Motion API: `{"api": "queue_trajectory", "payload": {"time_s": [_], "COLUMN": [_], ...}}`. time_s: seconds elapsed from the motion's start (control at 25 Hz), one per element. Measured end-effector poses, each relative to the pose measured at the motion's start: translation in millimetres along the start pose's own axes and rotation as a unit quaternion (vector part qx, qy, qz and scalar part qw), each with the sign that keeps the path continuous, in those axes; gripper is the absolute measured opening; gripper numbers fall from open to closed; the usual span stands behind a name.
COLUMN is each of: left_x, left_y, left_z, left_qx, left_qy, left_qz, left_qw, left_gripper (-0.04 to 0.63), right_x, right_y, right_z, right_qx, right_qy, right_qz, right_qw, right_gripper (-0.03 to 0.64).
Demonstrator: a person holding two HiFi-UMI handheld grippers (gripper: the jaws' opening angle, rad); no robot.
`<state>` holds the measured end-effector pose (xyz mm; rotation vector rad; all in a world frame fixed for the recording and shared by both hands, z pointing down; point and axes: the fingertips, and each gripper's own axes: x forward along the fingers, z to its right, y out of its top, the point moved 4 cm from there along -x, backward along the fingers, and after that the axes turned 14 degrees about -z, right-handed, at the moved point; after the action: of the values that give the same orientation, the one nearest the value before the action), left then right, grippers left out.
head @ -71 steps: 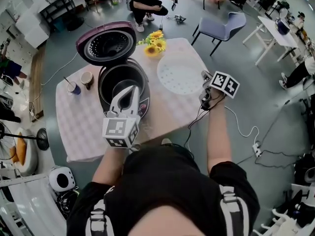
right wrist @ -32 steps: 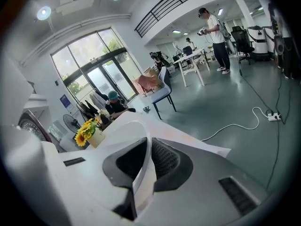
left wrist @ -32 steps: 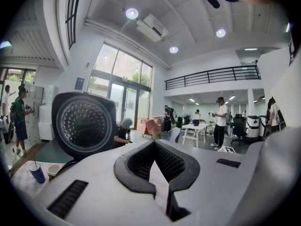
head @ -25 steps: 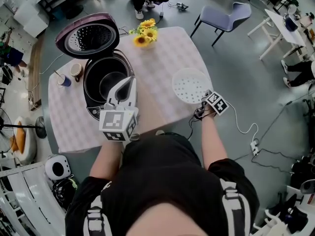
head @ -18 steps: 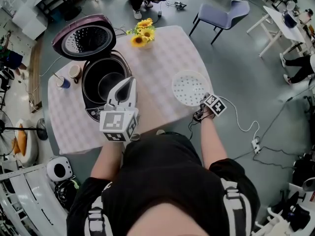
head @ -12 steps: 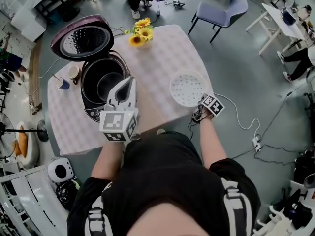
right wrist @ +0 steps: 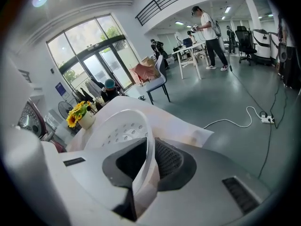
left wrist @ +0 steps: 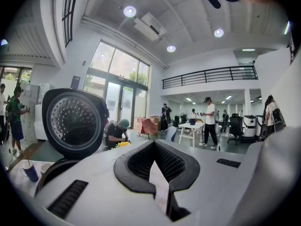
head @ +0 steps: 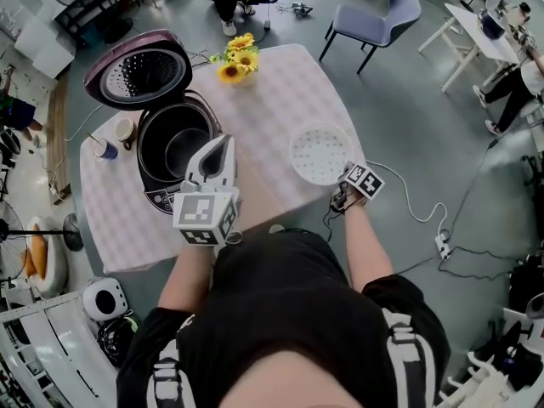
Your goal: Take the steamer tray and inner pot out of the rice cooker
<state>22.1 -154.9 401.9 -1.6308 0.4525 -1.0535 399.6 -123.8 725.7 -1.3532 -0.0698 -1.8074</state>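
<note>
Checked table (head: pixel 280 100): right gripper (head: pixel 346 175) clamps steamer tray (head: pixel 317 150) rim; left gripper (head: pixel 218 145) closed.

White steamer tray (head: pixel 320 152), pale checked tablecloth (head: pixel 285 92)

Clearances around rice cooker (head: pixel 157 195): mouth open from above; raised lid (head: pixel 136 70) blocks behind-left; two cups (head: pixel 125 129) crowd its left; sunflowers (head: pixel 232 64) stand behind-right. Right of it, bare surface (head: pixel 274 124) runs clear to steamer tray (head: pixel 319 151).
</note>
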Motion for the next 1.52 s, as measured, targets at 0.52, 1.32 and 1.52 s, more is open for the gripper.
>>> {"api": "queue_trajectory", "payload": {"time_s": [0.52,1.32,1.52], "left_x": [-13.5,-113.0,-137.9], "left_y": [2.7,-18.5,-35.1], "left_z": [-24.3,-124.8,-149.4], "left_qx": [-0.011,-0.045,-0.067], "left_qy": [0.006,0.074,0.095], "left_qz": [0.007,0.032,0.028], "left_qw": [0.9999,0.9957,0.9928], "left_gripper": [0.002,0.002,0.002], "right_x": [-112.8,-275.1,-267.1], "right_y": [69.0,-47.2,-87.2], "right_z": [-92.3,-402.2,-438.2], "right_qx": [-0.161,-0.395,-0.422], "right_qy": [-0.029,0.241,0.276], "right_qz": [0.245,0.367,0.33], "right_qw": [0.956,0.807,0.798], "right_gripper": [0.066,0.0,0.0]}}
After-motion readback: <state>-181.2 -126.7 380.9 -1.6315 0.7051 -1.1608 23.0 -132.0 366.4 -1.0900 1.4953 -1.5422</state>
